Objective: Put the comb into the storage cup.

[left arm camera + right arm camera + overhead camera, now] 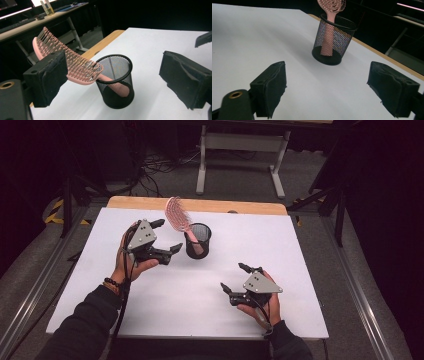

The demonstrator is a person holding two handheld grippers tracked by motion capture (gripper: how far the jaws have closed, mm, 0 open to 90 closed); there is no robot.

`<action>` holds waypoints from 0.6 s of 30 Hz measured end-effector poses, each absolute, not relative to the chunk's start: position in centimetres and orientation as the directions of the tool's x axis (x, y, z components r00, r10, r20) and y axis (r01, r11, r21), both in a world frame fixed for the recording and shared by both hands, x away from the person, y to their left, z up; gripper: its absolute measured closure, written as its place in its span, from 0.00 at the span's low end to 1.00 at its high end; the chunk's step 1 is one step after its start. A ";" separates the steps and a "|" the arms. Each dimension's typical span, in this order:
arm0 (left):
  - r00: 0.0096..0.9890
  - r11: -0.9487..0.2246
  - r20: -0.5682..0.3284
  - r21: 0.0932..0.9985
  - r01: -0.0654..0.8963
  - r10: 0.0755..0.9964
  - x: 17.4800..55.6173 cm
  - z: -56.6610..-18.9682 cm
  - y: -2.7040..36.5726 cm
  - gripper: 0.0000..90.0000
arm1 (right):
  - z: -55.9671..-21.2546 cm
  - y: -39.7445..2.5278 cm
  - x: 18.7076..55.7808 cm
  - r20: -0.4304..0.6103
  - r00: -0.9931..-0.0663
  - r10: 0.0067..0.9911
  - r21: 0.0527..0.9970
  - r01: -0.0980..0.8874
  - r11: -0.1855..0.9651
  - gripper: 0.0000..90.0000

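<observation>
Standing handle-down in the black mesh cup (198, 240), the pink hairbrush (176, 214) leans toward the far left corner of the bench (300, 270), its bristled head sticking up and out over the cup's rim. The cup sits on the white sheet a little toward the far edge, roughly midway between the left and right edges.

Your left hand-held gripper (166, 236) hovers just beside the cup on its left, jaws spread wide and clamping nothing. In the left gripper view the brush head (67, 62) passes close behind the left jaw pad, and the cup (115, 82) lies between the two pads but farther off; I cannot tell whether the pad touches the bristles.

Your right hand-held gripper (234, 276) is nearer the near edge, to the right of centre and well apart from the cup, also spread wide with nothing between the jaws. In the right gripper view the cup (333, 41) stands beyond the open pads, with the brush handle (327, 37) visible through the mesh, resting upright against the cup's wall.

Both of your hands grip the tools from below, cables trailing back toward the near edge.
</observation>
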State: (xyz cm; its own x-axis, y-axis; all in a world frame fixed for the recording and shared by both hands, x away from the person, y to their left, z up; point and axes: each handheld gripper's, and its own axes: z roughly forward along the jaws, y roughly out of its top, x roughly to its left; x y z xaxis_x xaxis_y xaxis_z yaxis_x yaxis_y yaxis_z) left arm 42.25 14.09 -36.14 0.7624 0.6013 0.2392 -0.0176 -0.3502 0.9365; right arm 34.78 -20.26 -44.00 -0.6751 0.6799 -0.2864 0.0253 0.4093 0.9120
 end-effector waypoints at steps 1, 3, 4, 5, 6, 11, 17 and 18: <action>0.767 -0.349 0.241 0.937 -0.024 0.595 42.0 -36.2 14.1 0.10 | -44.0 -20.3 34.8 -0.289 -0.673 0.681 0.912 0.024 0.411 0.18; 0.773 -0.351 0.239 0.936 -0.023 0.588 41.8 -36.4 14.1 0.10 | -44.0 -20.3 34.8 -0.292 -0.669 0.684 0.911 0.023 0.412 0.18; 0.773 -0.351 0.239 0.936 -0.023 0.588 41.8 -36.4 14.1 0.09 | -44.0 -20.3 34.8 -0.292 -0.669 0.684 0.911 0.023 0.412 0.18; 0.775 -0.355 0.241 0.934 -0.023 0.584 41.7 -36.5 14.2 0.09 | -43.9 -20.3 34.8 -0.293 -0.660 0.691 0.912 0.023 0.409 0.18; 0.777 -0.363 0.247 0.931 -0.026 0.579 41.5 -36.6 14.2 0.09 | -43.9 -20.3 34.8 -0.290 -0.659 0.694 0.915 0.022 0.403 0.18; 0.784 -0.369 0.248 0.929 -0.026 0.569 41.1 -37.1 14.3 0.09 | -43.8 -20.3 34.8 -0.291 -0.658 0.695 0.914 0.022 0.404 0.18; 0.794 -0.379 0.249 0.925 -0.025 0.555 40.5 -37.8 14.7 0.09 | -43.9 -20.3 34.8 -0.291 -0.658 0.695 0.913 0.026 0.408 0.18; 0.793 -0.387 0.257 0.922 -0.029 0.553 40.4 -37.9 14.8 0.09 | -43.9 -20.3 34.8 -0.291 -0.659 0.694 0.913 0.026 0.408 0.18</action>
State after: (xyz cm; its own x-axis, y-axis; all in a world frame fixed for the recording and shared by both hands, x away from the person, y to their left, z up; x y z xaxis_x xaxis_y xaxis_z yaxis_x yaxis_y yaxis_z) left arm 40.43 14.78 -37.89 0.7928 0.5527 0.2570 -0.0289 -0.3871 0.9216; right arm 34.83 -20.29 -43.91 -0.6586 0.6939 -0.2910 0.0264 0.4078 0.9127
